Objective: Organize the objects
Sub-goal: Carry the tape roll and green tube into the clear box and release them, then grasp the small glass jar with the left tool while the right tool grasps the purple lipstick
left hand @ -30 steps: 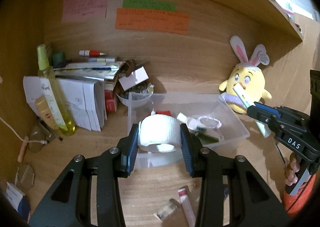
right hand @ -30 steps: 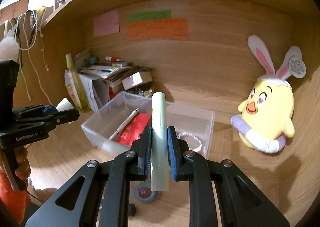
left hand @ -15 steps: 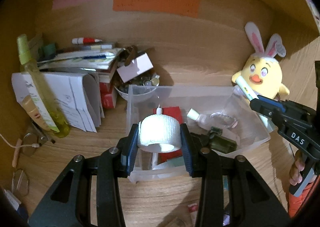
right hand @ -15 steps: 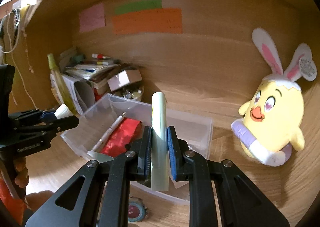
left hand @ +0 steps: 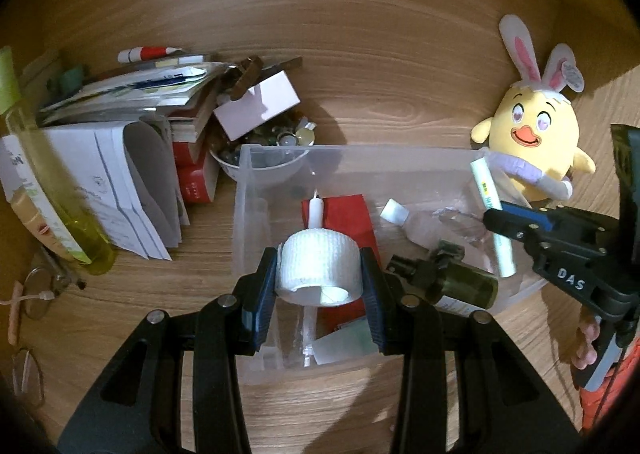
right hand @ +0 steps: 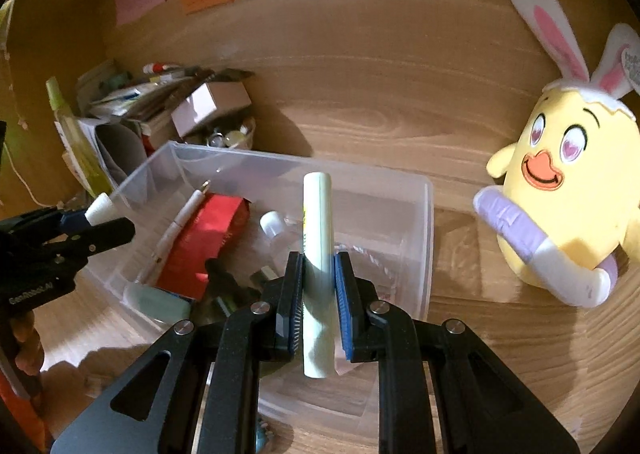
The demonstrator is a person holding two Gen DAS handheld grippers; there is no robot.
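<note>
Drop-off step: left gripper (left hand: 319, 274) clamps the white tape roll (left hand: 318, 272) above the clear bin (left hand: 400, 151), right gripper (right hand: 316, 286) clamps the pale tube (right hand: 317, 254) over the bin too; next, likely lower and release each inside.

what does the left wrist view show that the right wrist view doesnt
Only the left wrist view shows the white tape roll face-on between the left gripper fingers, and the glasses on the desk. Only the right wrist view shows the pale green tube close up in the right gripper, and the beaded bracelet. Both show the clear bin, red packet, pen and chick plush.
</note>
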